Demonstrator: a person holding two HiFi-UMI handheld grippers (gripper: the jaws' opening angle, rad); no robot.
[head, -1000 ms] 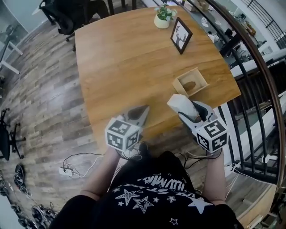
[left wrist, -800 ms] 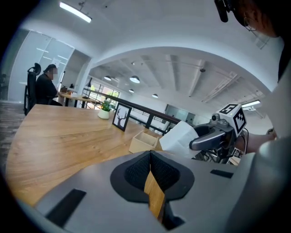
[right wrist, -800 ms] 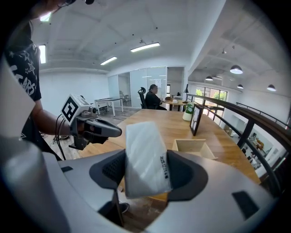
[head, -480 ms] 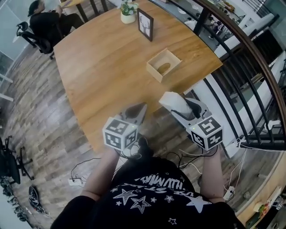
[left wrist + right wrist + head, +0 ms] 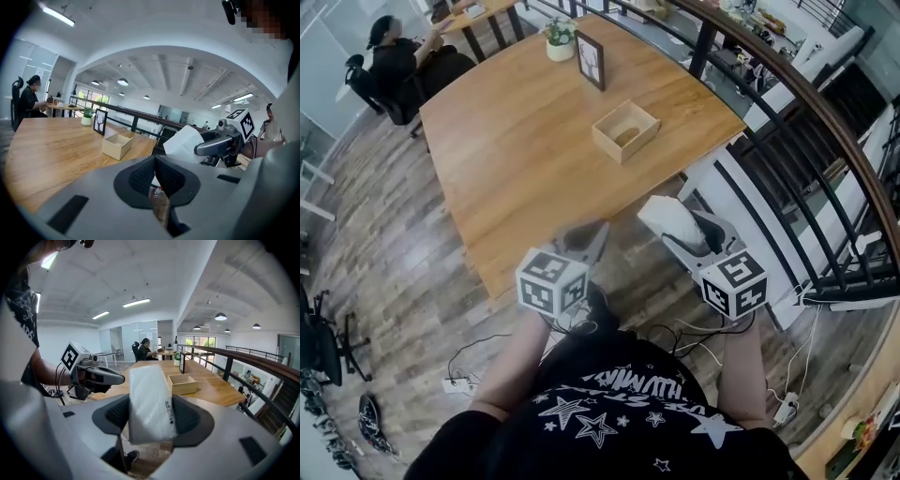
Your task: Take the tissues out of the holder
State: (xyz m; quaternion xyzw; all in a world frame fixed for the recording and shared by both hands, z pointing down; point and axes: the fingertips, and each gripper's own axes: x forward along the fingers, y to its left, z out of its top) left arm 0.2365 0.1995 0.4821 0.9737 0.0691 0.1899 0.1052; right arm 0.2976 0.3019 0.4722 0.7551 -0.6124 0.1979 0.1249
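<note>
The wooden tissue holder (image 5: 625, 131) stands empty near the table's right edge, well ahead of both grippers. My right gripper (image 5: 692, 236) is shut on the white tissue pack (image 5: 664, 214), which juts out past its fingertips over the floor, off the table. In the right gripper view the tissue pack (image 5: 150, 401) fills the gap between the pads, with the holder (image 5: 183, 384) beyond. My left gripper (image 5: 592, 234) is shut with nothing in it, beside the right one near the table's front edge. In the left gripper view its pads (image 5: 165, 177) meet.
A picture frame (image 5: 590, 59) and a potted plant (image 5: 560, 39) stand at the table's (image 5: 516, 169) far end. A dark railing (image 5: 787, 122) runs along the right. A person (image 5: 394, 56) sits at another table at the back left. Cables (image 5: 478, 352) lie on the floor.
Both grippers have drawn back from the table together, the right one still holding the tissue pack. The holder and table now lie farther ahead and more to the left in the head view.
</note>
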